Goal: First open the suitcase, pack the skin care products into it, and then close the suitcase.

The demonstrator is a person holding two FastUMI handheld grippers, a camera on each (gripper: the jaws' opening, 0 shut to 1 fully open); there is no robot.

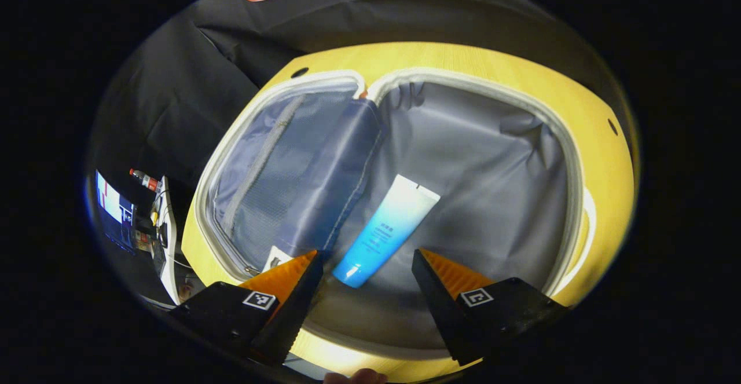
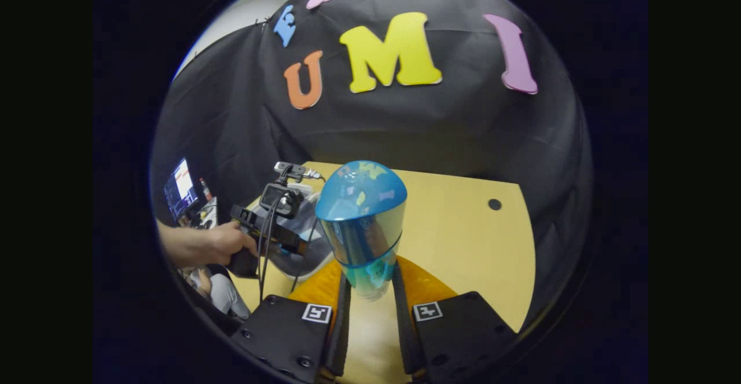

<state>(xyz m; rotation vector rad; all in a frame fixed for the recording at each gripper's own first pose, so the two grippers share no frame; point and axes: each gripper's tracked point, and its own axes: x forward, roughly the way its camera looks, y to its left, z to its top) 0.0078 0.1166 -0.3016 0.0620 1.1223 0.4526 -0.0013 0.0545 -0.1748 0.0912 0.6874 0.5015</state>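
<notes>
Yellow wood surface fills the booth, carrying the open suitcase across the middle of the left gripper view. A blue-and-white tube already lies on its grey lining, low centre, just above the left gripper, whose jaws stand wide apart and empty. In the right gripper view the right gripper has its jaws closed on the narrow base of a blue bottle (glossy, top-heavy by the look), centre frame. Held so low, the bottle could tip or slip out during the carry to the case.
</notes>
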